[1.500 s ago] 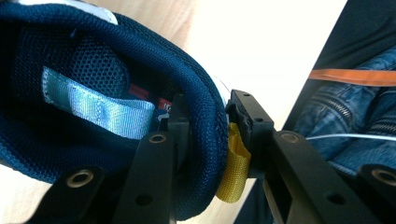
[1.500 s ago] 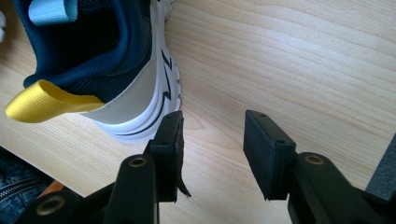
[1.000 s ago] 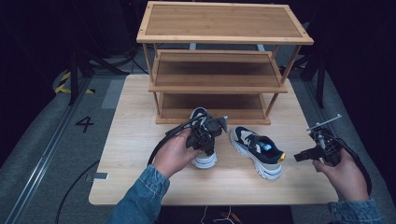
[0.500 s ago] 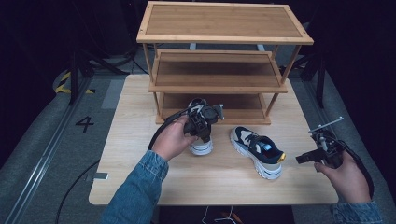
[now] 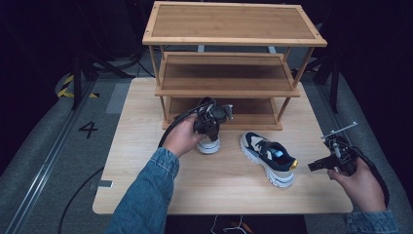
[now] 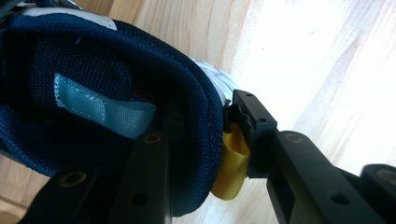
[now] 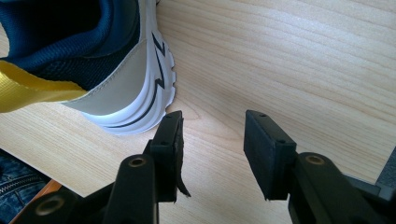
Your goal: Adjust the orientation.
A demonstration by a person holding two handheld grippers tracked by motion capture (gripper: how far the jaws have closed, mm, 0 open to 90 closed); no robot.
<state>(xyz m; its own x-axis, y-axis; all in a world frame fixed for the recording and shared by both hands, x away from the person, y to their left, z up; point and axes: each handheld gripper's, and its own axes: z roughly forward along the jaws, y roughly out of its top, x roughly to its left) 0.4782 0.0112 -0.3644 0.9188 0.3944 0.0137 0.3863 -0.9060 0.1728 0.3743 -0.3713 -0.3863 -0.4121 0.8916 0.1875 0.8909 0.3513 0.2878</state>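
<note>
Two sneakers sat on the table point(image 5: 146, 190): the left gripper point(image 5: 210, 127) clamped one sneaker's heel point(image 6: 205, 116) before the three-shelf rack point(image 5: 234, 85); the right gripper point(image 7: 212, 149) gaped empty beside the other sneaker point(image 5: 269, 157).

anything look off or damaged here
One small thing: in the right gripper view, the black pad on the left jaw of the right tongs is peeling, a torn flap hanging at its lower edge. The navy and white sneaker on the light wooden table sits upright, undamaged.

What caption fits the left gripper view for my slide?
Left hand-held gripper clamps the navy mesh heel collar of a sneaker beside its yellow pull loop, above the pale wooden table.
</note>
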